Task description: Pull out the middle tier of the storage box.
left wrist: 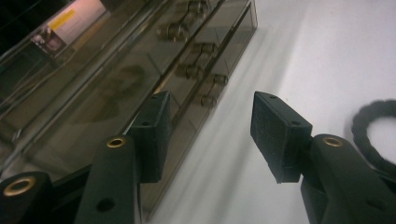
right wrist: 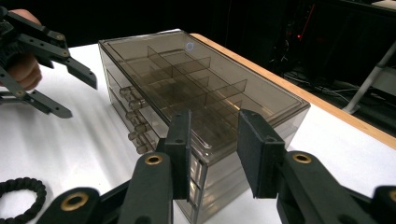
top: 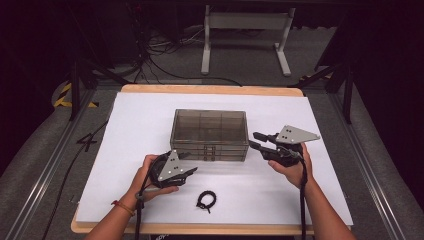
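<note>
- The smoky drawer box stands near the middle of the white table sheet, its drawer fronts with small knobs facing the person.
- The left gripper sits just off the box's front left corner; its jaws are spread with nothing between them, and in the left gripper view the drawer fronts run past the left-hand pad while bare sheet shows in the gap.
- The right gripper points at the box's right end, near its front corner; its jaws stand apart and pinch nothing, with the box's corner seen beyond the gap in the right gripper view.
- A black braided loop lies on the sheet in front of the box, between the two hands and apart from both grippers.
- Open sheet lies on both sides of the box and behind it; the wooden table edge frames the far side.
</note>
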Motion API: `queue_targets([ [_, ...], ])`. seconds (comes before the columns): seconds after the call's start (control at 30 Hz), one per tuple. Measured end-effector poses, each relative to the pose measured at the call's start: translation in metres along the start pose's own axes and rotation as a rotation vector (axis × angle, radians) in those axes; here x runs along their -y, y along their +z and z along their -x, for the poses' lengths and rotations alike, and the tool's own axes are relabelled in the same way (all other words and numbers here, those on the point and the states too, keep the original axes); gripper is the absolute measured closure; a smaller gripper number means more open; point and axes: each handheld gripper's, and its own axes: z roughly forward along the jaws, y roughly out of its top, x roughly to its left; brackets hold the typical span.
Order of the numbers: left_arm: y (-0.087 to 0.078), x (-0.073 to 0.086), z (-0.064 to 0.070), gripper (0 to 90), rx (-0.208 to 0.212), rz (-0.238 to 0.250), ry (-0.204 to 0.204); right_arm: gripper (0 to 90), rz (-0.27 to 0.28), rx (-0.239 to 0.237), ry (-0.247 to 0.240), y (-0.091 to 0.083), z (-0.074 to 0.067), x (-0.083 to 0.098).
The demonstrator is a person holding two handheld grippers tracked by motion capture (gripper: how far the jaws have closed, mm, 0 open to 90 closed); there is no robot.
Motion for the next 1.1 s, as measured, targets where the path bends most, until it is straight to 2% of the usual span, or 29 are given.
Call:
queue_targets([
  [0.27,0.019,-0.010,0.011,52.5,-0.030,-0.008,0.081,66.4,-0.004,-0.010,0.000,0.012,-0.003,-0.002],
  [0.37,0.024,-0.014,0.014,54.1,-0.056,-0.025,0.126,66.4,-0.003,-0.011,0.004,0.014,-0.002,-0.002],
  [0.6,0.036,-0.016,0.020,56.7,-0.110,-0.041,0.179,66.2,-0.014,-0.017,0.008,0.020,-0.002,-0.002],
  [0.63,0.039,-0.016,0.022,57.4,-0.129,-0.040,0.182,66.2,-0.015,-0.018,0.009,0.020,-0.002,-0.002],
  [0.67,0.039,-0.016,0.022,58.2,-0.129,-0.040,0.182,66.2,-0.015,-0.018,0.009,0.020,-0.002,-0.002],
  [0.7,0.041,-0.016,0.024,58.2,-0.161,-0.035,0.194,66.3,-0.016,-0.017,0.008,0.021,-0.002,-0.002],
  [0.83,0.046,-0.015,0.027,60.2,-0.219,-0.052,0.245,66.3,-0.018,-0.016,0.006,0.022,-0.002,-0.002],
  [0.9,0.047,-0.015,0.029,61.8,-0.229,-0.052,0.254,66.3,-0.017,-0.016,0.007,0.022,-0.002,-0.002],
  [0.93,0.049,-0.015,0.032,62.3,-0.244,-0.056,0.281,66.3,-0.017,-0.015,0.006,0.023,-0.002,-0.002],
  [1.1,0.054,-0.013,0.041,62.0,-0.308,-0.075,0.356,66.2,-0.017,-0.017,0.005,0.023,-0.002,-0.002],
])
